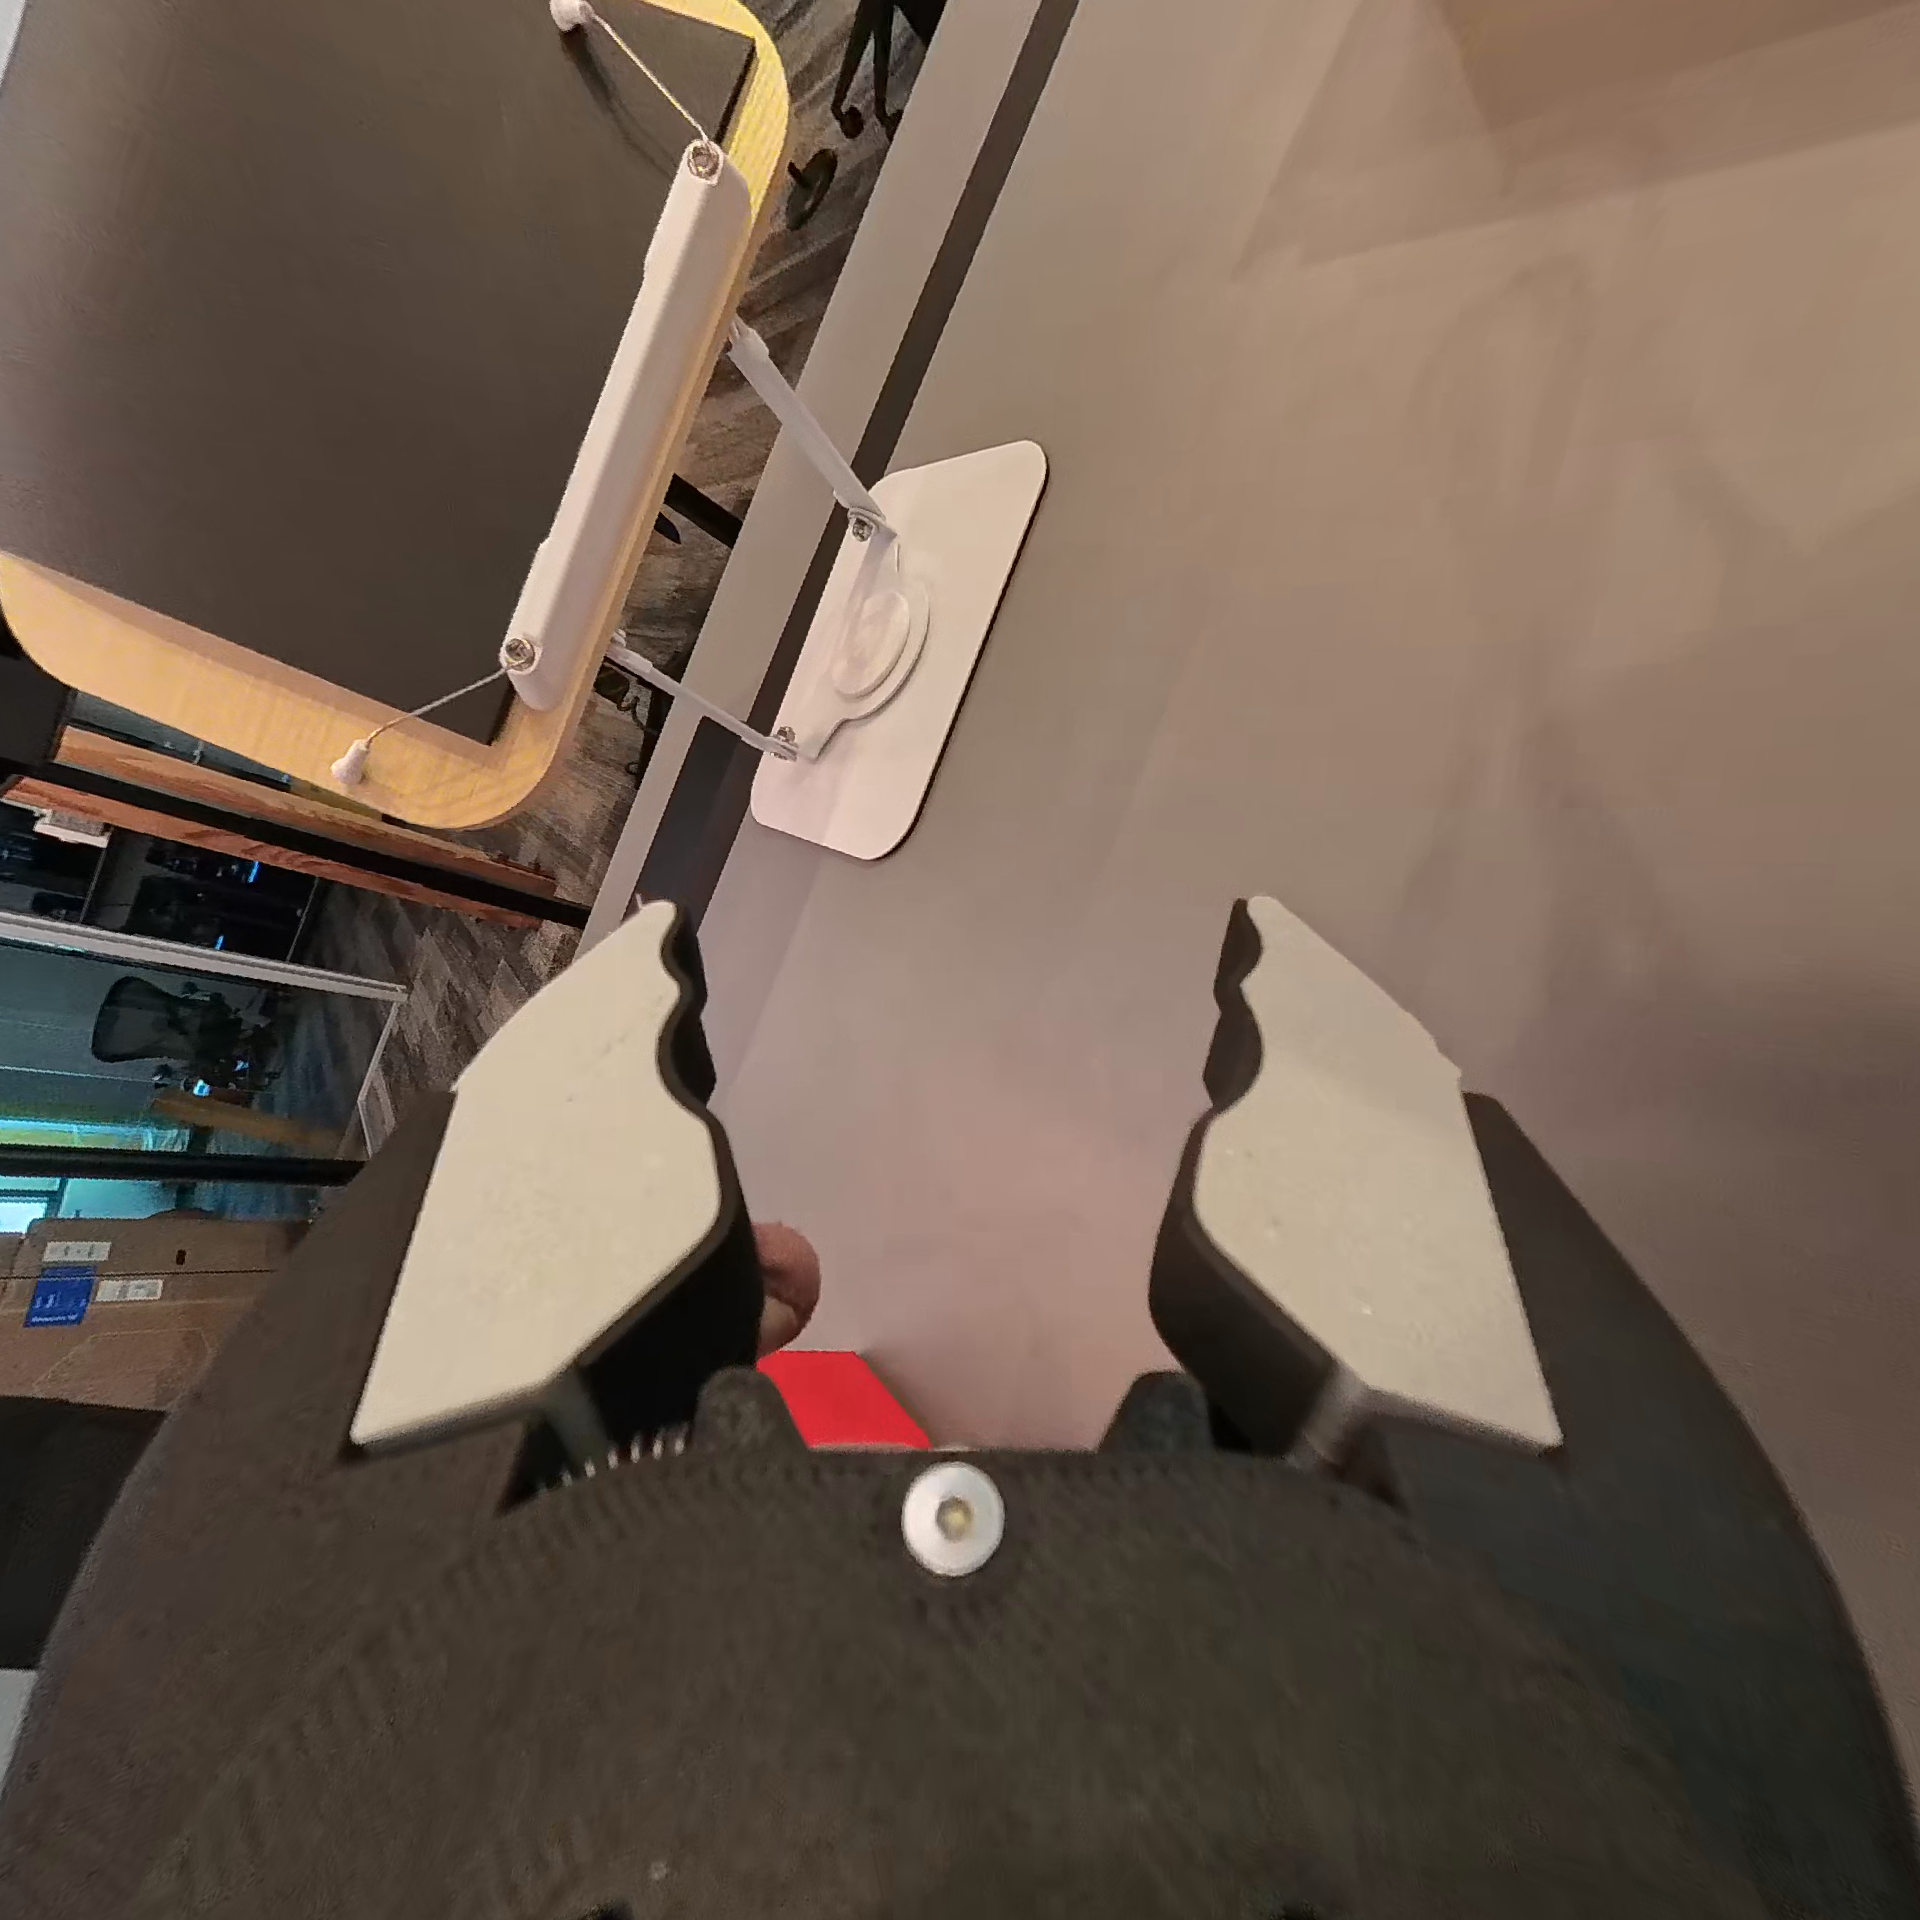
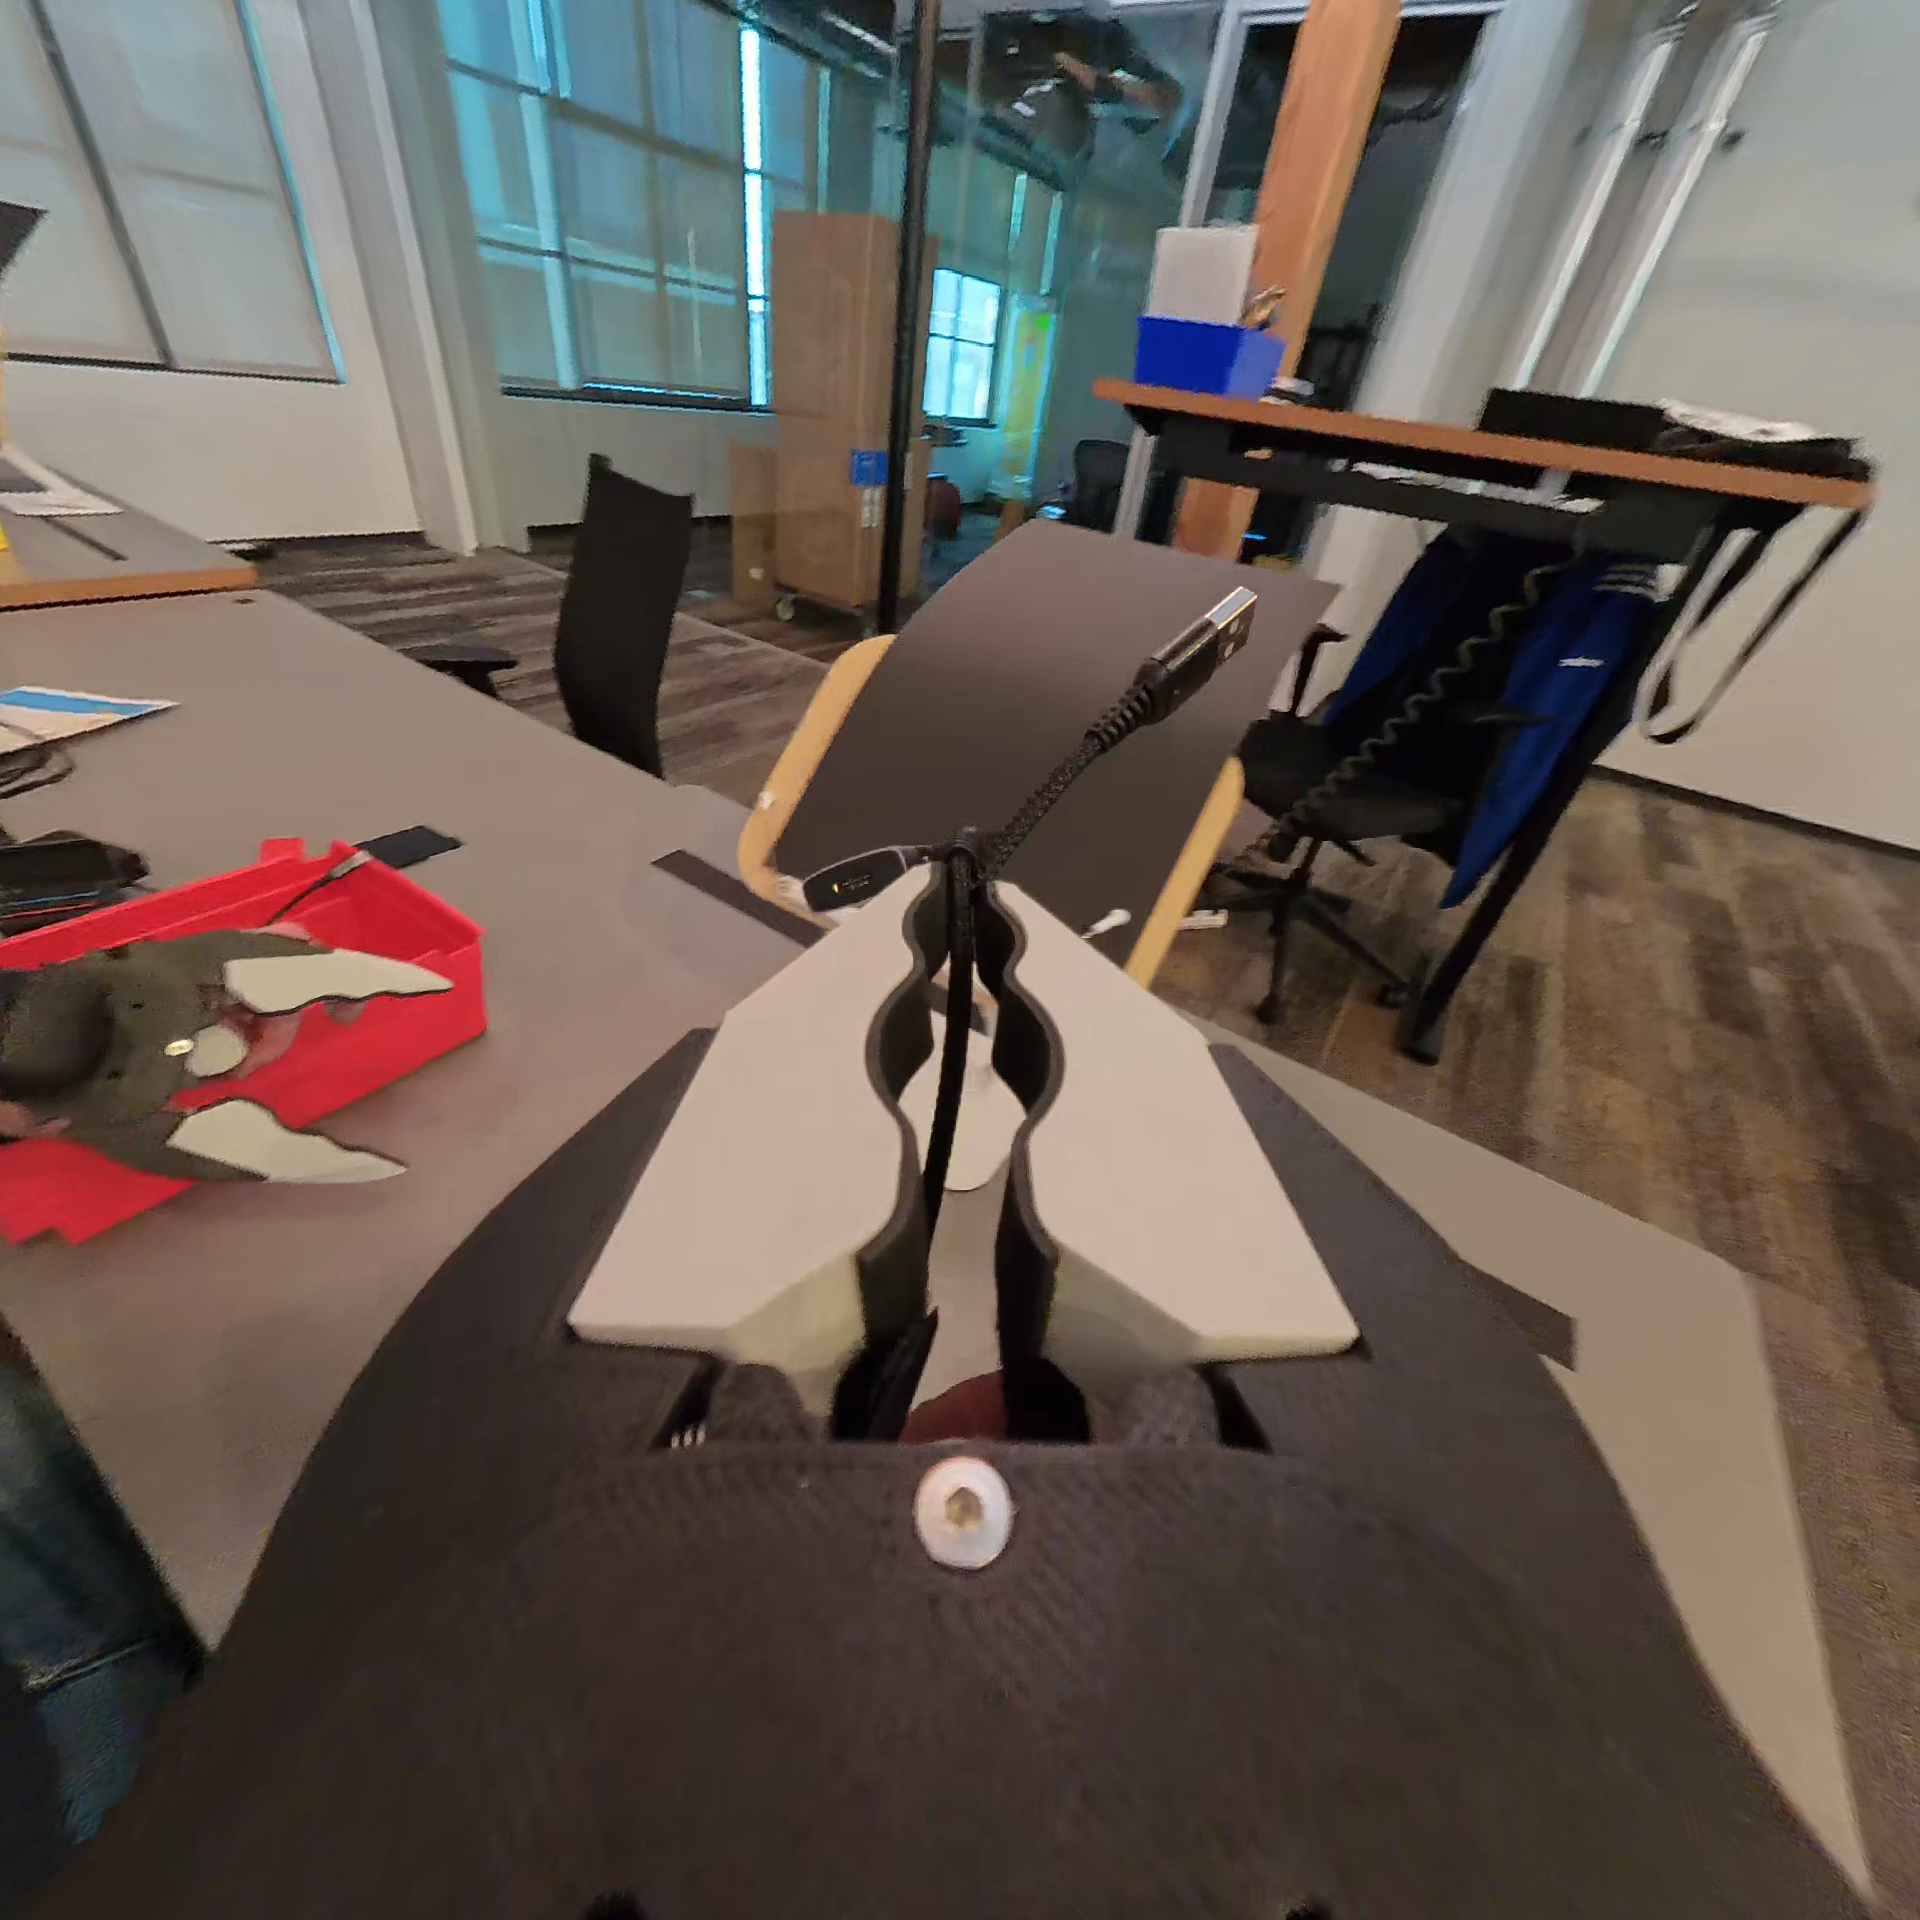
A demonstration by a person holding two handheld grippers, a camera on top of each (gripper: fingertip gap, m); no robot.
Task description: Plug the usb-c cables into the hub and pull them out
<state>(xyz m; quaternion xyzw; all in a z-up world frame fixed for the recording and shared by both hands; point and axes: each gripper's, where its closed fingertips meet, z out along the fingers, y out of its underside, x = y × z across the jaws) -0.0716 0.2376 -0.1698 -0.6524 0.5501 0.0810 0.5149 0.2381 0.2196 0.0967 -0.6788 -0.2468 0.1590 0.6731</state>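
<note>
My right gripper (image 2: pixel 961 883) is shut on a black braided cable (image 2: pixel 1049 790), held above the grey table (image 2: pixel 416 779). The cable bends at the fingertips. One end rises up and right to a metal-tipped plug (image 2: pixel 1210 639). A short glossy black connector (image 2: pixel 857 881) sticks out to the left. The rest of the cable hangs down between the fingers. My left gripper (image 1: pixel 956 935) is open and empty, over bare table (image 1: pixel 1351 727). It also shows in the right wrist view (image 2: pixel 421 1075), open over a red tray (image 2: pixel 395 914). I see no hub in either view.
A black panel with a wooden rim (image 1: pixel 312 364) rests on a white folding stand (image 1: pixel 894 644) at the table's edge; it also shows ahead of my right gripper (image 2: pixel 1039 675). Office chairs (image 2: pixel 623 613), another desk (image 2: pixel 1455 447) and cardboard boxes stand on the floor beyond. The gap from one gripper's tips to the other's is roughly 40 cm.
</note>
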